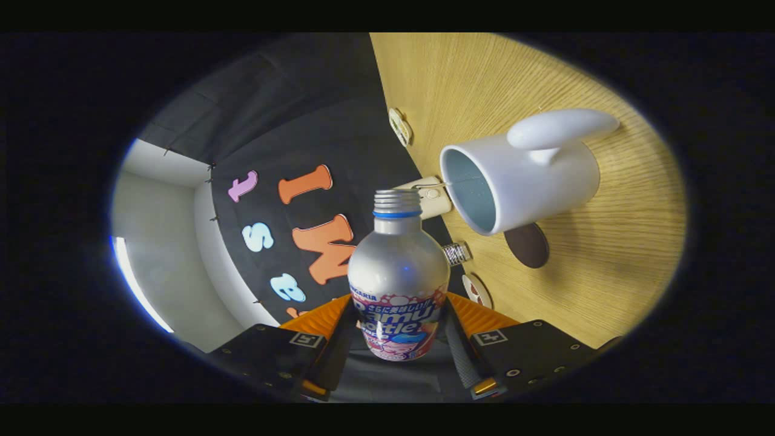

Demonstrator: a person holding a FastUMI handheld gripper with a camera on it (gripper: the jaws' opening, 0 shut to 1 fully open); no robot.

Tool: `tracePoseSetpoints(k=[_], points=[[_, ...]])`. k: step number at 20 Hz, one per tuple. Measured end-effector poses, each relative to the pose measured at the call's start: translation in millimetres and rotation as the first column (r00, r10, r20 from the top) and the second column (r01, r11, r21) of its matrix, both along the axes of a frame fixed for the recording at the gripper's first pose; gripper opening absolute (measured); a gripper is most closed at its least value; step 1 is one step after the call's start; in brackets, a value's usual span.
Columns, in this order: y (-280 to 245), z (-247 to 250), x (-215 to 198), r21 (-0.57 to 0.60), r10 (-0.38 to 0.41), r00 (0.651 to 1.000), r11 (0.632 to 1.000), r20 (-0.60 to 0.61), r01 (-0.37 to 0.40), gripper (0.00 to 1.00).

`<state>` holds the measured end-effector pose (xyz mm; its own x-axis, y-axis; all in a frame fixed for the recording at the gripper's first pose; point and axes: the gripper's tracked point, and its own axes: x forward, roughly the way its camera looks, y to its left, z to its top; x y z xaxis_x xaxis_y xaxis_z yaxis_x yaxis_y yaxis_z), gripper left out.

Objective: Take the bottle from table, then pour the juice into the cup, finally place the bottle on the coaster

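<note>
My gripper (396, 330) is shut on a silver bottle (396, 266) with a pink and blue label, one finger on each side of its lower body. The bottle has no cap and wears a blue ring under its threaded mouth. The view is rolled, so the wooden table (605, 272) stands like a wall beside the bottle, and the bottle lies about level with it. A white cup (533, 175) with a handle stands on the table just beyond the bottle's mouth, its opening facing the bottle. I see no stream of juice. A dark round coaster (527, 245) lies next to the cup.
A small silver cap (457, 253) lies on the table near its edge, between the bottle and the coaster. Pale clips or tags (399, 126) (431, 197) (476, 290) sit along the table's edge. Black cloth hangs behind.
</note>
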<state>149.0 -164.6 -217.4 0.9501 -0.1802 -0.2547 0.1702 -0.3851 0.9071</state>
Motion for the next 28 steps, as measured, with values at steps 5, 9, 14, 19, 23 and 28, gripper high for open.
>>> tracePoseSetpoints(k=[5,9,14,19,23,28], points=[[-2.8,-3.7,-1.9,0.025,-0.011,1.000,1.000,-0.003,0.011,0.74],[-3.2,0.0,-2.5,0.039,-0.019,1.000,0.999,0.009,0.018,0.74],[-3.2,-1.6,-2.5,0.050,-0.023,1.000,0.998,0.016,0.022,0.74],[1.1,-0.3,2.6,0.080,-0.027,0.999,0.996,0.021,0.025,0.74],[4.2,-3.8,-3.3,0.096,-0.032,0.999,0.995,0.020,0.030,0.74],[3.1,2.0,0.1,0.129,-0.056,0.997,0.990,0.049,0.049,0.75]])
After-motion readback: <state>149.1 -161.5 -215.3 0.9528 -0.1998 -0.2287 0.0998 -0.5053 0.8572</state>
